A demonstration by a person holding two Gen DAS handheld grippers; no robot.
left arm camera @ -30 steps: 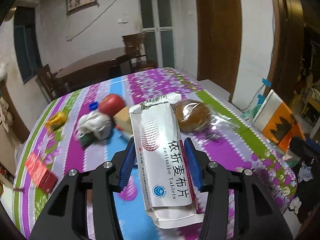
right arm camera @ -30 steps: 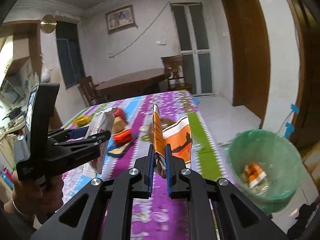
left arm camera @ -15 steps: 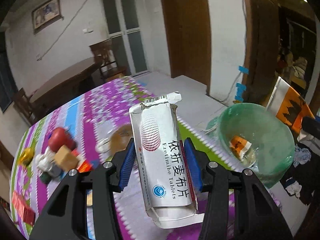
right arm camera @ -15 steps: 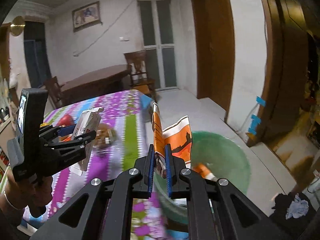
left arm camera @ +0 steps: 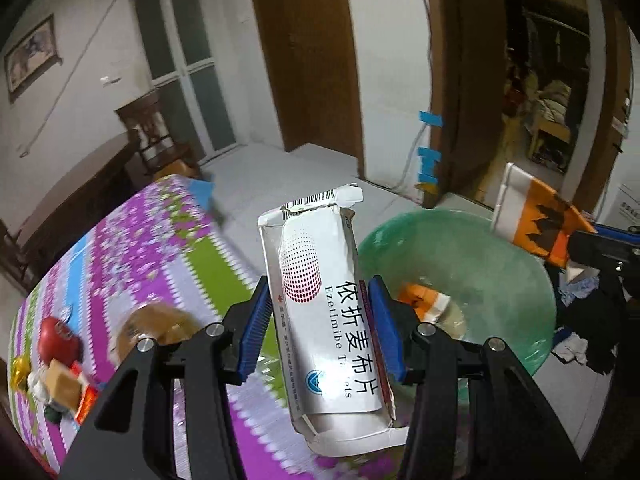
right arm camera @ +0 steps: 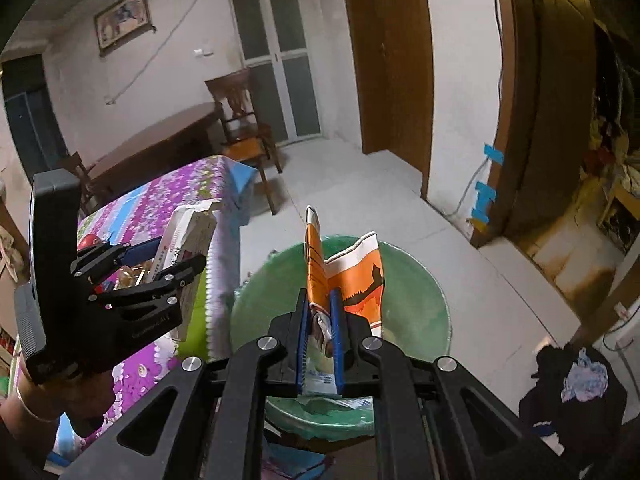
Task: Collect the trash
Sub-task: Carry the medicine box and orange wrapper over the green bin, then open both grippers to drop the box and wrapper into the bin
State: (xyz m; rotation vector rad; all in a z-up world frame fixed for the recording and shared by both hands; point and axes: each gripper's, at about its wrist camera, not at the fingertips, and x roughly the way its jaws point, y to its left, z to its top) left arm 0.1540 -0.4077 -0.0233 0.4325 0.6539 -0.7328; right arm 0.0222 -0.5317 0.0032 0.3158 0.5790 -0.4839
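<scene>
The left gripper (left arm camera: 320, 332) is clamped across the middle of a white tablet box (left arm camera: 324, 304), holding it lengthwise beside the near left rim of the green bin (left arm camera: 536, 264), so a release should drop it in. The right gripper (right arm camera: 320, 336) is nipped nearly closed on a flattened orange carton (right arm camera: 352, 276) directly above the bin, apparently for the same reason. One orange scrap (left arm camera: 426, 306), probably similar packaging, already lies inside, while the table (left arm camera: 132, 248) at left carries other items.

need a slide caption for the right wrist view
Right gripper holds an orange wrapper above the green bin; left gripper holds a pill box.
</scene>
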